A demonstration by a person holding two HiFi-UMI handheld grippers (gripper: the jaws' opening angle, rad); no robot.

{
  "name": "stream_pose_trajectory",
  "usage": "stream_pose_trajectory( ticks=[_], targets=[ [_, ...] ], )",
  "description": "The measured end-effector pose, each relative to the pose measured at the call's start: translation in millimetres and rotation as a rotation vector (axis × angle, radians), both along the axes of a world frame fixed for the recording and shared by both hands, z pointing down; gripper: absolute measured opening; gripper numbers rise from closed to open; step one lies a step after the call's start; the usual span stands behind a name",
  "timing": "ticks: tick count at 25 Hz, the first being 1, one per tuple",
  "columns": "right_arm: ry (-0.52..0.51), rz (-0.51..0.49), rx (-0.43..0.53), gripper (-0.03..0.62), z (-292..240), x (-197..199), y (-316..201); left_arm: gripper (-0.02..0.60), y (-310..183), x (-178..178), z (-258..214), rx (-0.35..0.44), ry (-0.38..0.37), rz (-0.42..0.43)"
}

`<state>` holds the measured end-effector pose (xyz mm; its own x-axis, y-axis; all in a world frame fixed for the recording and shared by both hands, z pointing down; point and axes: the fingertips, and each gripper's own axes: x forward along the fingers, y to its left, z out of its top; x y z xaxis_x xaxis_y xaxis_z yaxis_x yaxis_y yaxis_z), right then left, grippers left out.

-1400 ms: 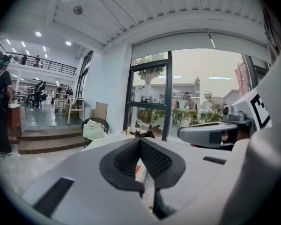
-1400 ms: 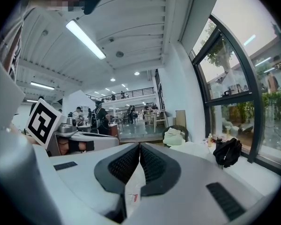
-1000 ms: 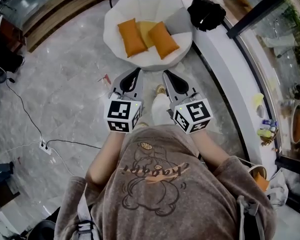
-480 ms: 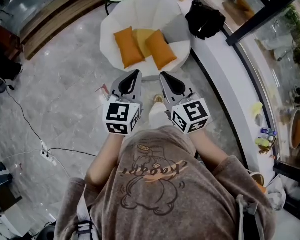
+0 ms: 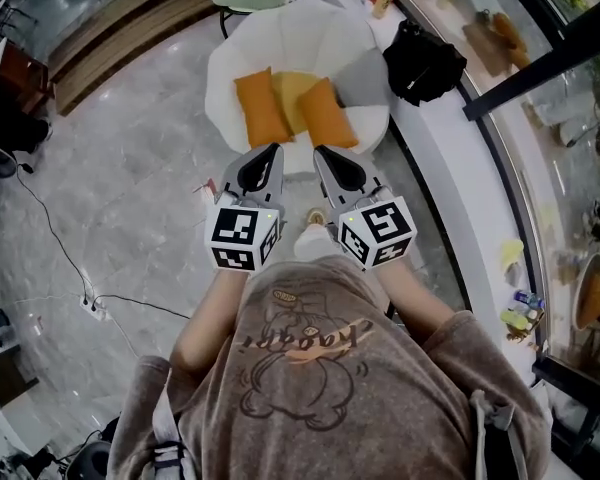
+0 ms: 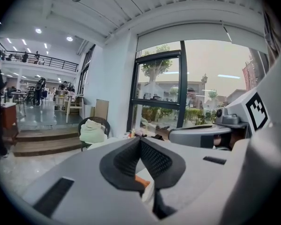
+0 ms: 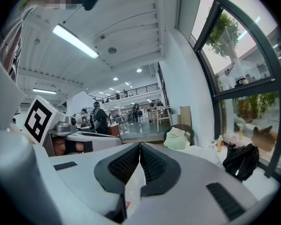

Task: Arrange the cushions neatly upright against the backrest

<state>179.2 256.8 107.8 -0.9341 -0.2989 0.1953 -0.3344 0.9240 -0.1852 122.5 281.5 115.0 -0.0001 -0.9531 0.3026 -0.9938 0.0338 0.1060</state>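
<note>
Nearest, the left gripper (image 5: 270,158) and right gripper (image 5: 325,160) are held side by side over the grey marble floor (image 5: 130,188), both with jaws pressed together and nothing between them. A cable (image 5: 50,228) trails across the floor at the left. Just beyond the tips stands the white chair (image 5: 230,58). Two orange cushions (image 5: 262,106), a yellow cushion (image 5: 295,86) between them and a grey cushion (image 5: 365,76) lie on its seat. A black bag (image 5: 420,63) rests on the ledge (image 5: 450,168) at the right. The chair is closer to the grippers than a second ago.
</note>
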Motion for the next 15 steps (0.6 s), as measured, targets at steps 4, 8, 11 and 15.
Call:
stream_pose_trajectory(
  ticks=[4, 8, 11, 15],
  targets=[
    [-0.003, -0.03, -0.003, 0.021, -1, -10, -32, 0.005, -30, -11, -1, -0.003, -0.005, -0.034],
    [-0.007, -0.058, -0.007, 0.021, 1, -15, -63, 0.005, -59, -18, 2, -0.002, 0.0, -0.072],
    [-0.008, -0.077, -0.004, 0.021, 0, -20, -83, 0.005, -80, -23, -1, 0.007, 0.0, -0.091],
    [-0.015, -0.097, -0.008, 0.021, -1, -22, -107, 0.005, -103, -26, -5, 0.017, -0.006, -0.117]
  ],
)
